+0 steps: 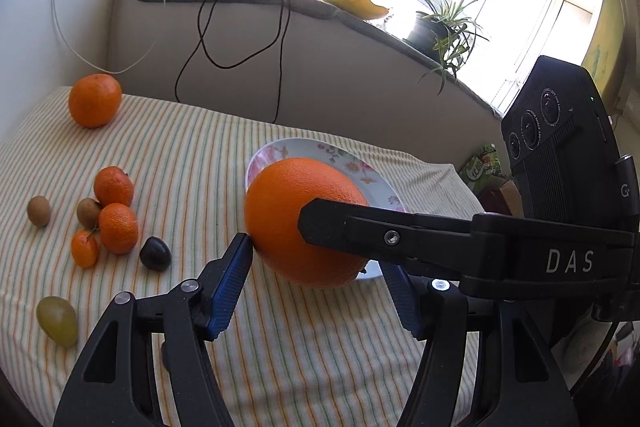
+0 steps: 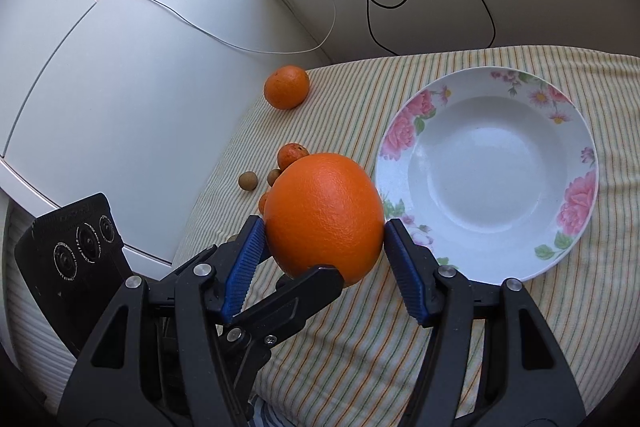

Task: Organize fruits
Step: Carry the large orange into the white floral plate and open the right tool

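A large orange [image 1: 296, 219] [image 2: 324, 215] is held above the striped cloth, just left of a white floral plate [image 2: 486, 171] [image 1: 360, 163]. My right gripper [image 2: 324, 239] is shut on it, a blue pad on each side. My left gripper [image 1: 316, 259] also brackets the orange: its left pad touches it, and its right pad is hidden behind the right gripper's finger [image 1: 360, 231]. The plate holds nothing.
Another orange [image 1: 95, 100] [image 2: 286, 86] sits at the far left by the wall. Several mandarins [image 1: 118, 227], small brown fruits [image 1: 39, 211], a dark plum [image 1: 155, 253] and a green grape [image 1: 58, 321] lie at left. Cables hang down the wall behind.
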